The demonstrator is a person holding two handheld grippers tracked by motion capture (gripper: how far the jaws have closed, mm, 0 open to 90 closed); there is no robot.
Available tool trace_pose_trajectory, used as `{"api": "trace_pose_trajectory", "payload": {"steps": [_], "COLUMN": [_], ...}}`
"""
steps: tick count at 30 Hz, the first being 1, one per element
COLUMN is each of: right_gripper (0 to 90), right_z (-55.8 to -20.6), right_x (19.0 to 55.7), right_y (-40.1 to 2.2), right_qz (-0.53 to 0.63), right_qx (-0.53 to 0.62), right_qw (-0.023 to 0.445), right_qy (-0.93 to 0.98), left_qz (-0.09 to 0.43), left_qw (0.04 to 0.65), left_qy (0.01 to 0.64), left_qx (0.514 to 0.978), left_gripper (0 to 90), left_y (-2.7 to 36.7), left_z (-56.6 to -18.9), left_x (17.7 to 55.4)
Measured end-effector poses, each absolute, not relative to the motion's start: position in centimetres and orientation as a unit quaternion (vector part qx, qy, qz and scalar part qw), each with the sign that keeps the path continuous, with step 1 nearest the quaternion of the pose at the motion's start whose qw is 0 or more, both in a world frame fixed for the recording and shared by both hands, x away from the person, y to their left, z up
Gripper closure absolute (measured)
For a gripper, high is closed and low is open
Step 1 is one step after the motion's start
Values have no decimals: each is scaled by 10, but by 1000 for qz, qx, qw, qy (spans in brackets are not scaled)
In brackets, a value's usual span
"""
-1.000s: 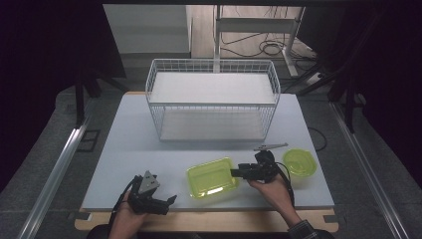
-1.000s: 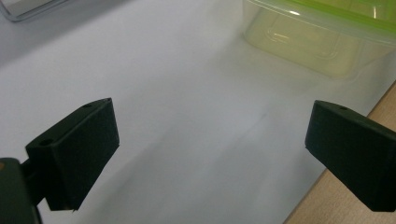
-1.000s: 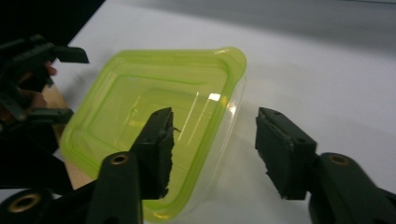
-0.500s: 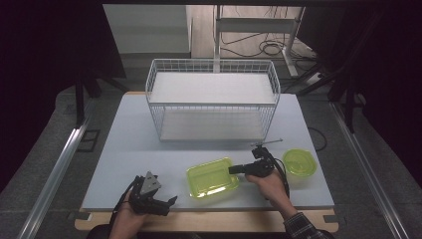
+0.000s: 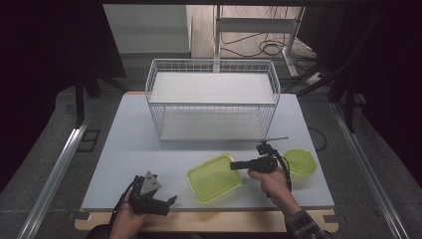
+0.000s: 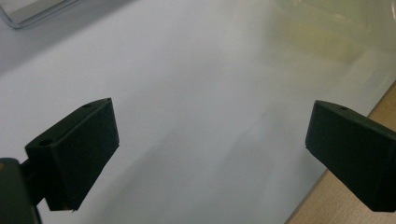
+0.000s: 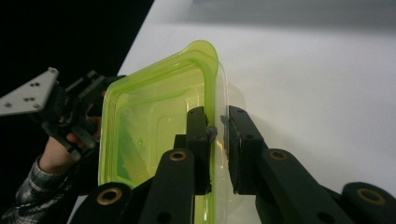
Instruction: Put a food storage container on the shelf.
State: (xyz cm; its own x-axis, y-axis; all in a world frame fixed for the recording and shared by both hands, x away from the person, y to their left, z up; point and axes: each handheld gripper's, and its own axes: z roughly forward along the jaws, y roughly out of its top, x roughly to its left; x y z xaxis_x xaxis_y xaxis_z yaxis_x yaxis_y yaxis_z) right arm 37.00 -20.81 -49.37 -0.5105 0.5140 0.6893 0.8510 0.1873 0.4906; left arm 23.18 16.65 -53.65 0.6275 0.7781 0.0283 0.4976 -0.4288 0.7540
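Right gripper clamped on near-right rim of green rectangular container, jaws just closed onto it, one inside the wall, one outside. Container lying near the front of white table, centre-right, just left of round green container and nearer than wire basket. Left gripper resting at near-left table edge, jaws spread wide, nothing between them.

One camera sits high above the person's side and looks forward and down on the whole tabletop. Two more ride the grippers, very close; the right one and the high one both see the green tub.
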Motion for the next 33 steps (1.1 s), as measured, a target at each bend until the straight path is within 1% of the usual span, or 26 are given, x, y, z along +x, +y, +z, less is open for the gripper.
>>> {"api": "trace_pose_trajectory", "payload": {"steps": [5, 11, 14, 33], "right_gripper": [799, 798, 798, 798], "right_z": [-487, -471, -458, -413], "right_x": [372, 374, 376, 390], "right_y": [-214, -220, -223, -224], "right_qz": [-461, -477, -493, -531], "right_qx": [-459, -461, -458, -451], "right_qw": [191, 174, 168, 154], "right_qy": [-735, -727, -720, -700], "left_qz": [190, 188, 189, 187], "left_qw": [372, 376, 373, 373], "left_qy": [390, 391, 392, 386], "left_qx": [820, 819, 819, 823], "left_gripper": [25, 23, 22, 20], "left_y": [168, 168, 168, 166], "left_z": [-536, -536, -536, -537], "left_x": [232, 232, 233, 232]}}
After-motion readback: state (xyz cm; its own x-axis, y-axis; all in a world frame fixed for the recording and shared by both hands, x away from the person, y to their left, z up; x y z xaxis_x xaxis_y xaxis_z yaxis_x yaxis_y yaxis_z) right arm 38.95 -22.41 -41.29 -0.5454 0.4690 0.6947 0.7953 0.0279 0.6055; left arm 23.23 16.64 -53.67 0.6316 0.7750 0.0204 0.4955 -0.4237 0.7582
